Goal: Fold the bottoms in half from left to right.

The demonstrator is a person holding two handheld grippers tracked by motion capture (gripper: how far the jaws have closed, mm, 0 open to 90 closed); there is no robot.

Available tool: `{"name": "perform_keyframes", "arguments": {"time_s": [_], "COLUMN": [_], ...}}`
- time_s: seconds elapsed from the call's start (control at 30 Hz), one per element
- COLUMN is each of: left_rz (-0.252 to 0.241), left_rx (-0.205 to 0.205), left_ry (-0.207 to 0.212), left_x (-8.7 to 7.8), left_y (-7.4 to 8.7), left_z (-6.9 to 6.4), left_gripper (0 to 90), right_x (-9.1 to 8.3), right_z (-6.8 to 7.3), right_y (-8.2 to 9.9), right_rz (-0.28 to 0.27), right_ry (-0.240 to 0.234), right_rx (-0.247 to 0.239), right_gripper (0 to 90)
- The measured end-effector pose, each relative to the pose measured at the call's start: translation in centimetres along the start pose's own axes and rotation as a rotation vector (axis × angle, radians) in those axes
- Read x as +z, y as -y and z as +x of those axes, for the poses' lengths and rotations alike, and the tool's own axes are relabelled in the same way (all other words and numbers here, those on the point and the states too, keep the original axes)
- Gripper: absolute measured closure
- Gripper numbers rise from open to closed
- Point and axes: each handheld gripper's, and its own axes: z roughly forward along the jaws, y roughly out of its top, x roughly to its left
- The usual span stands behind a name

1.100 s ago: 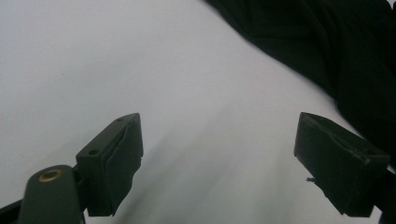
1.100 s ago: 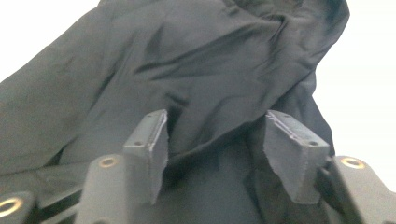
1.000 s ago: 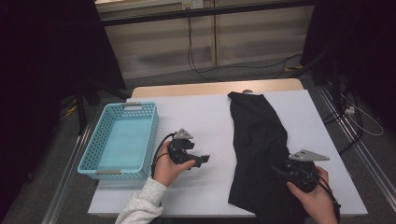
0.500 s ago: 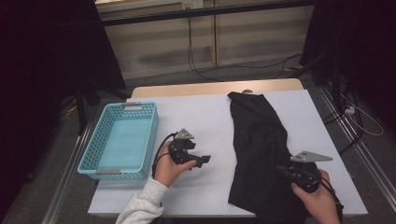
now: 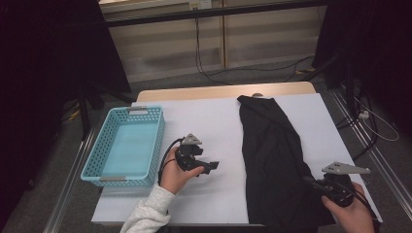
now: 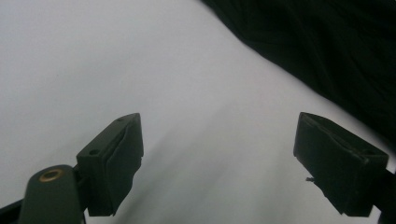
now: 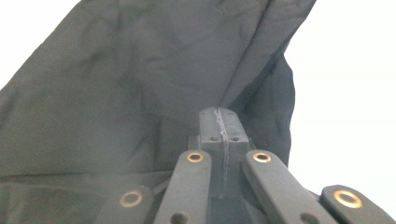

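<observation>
High view: black garment [image 5: 274, 160] lies unfolded lengthwise on white table [image 5: 214, 121], right of empty blue basket [image 5: 127, 145]. Right gripper [image 7: 219, 122] has just been closing, jaws pinched on its near right edge. Left gripper [image 5: 210, 166] wide open, holding nothing. Folding barely begun.

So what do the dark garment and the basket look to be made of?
The black garment looks like thin woven cloth with a matte finish: it lies in soft folds and creases, though the fibre can't be told. The blue basket looks like moulded plastic, with rigid perforated walls and a slight sheen.
</observation>
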Motion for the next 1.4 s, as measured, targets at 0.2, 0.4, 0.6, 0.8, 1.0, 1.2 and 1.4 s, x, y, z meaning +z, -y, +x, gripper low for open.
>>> {"name": "perform_keyframes", "arguments": {"time_s": [0.2, 0.4, 0.6, 0.8, 1.0, 1.2, 1.4], "left_rz": [0.004, -0.002, -0.009, -0.010, -0.005, -0.006, 0.003], "left_rx": [0.002, -0.003, -0.016, -0.019, -0.023, -0.021, -0.033], "left_ry": [0.004, -0.002, -0.010, -0.018, -0.023, -0.034, -0.031], "left_x": [0.1, -0.2, -0.7, -1.0, -1.2, -1.5, -1.6], "left_y": [0.0, 0.1, 0.1, 0.3, 0.5, 0.6, 0.9], "left_z": [0.0, 0.3, 0.7, 0.8, 0.9, 1.1, 1.2], "left_gripper": [16.1, 16.1, 16.0, 16.0, 16.0, 16.0, 15.7], "right_x": [0.4, 0.2, 0.3, 0.2, -0.1, 0.3, 1.3], "right_z": [-0.2, -0.8, -0.4, -0.7, -1.1, -0.5, 0.1], "right_y": [0.0, 0.1, -0.1, -0.2, -0.2, -0.9, -2.6], "right_rz": [0.010, 0.021, 0.035, 0.034, 0.041, 0.020, -0.021], "right_ry": [0.005, 0.032, 0.048, 0.054, 0.054, 0.078, 0.097], "right_rx": [-0.009, -0.018, -0.055, -0.056, -0.048, -0.071, -0.072], "right_gripper": [90.0, 90.0, 90.0, 90.0, 90.0, 78.4, 58.4]}}
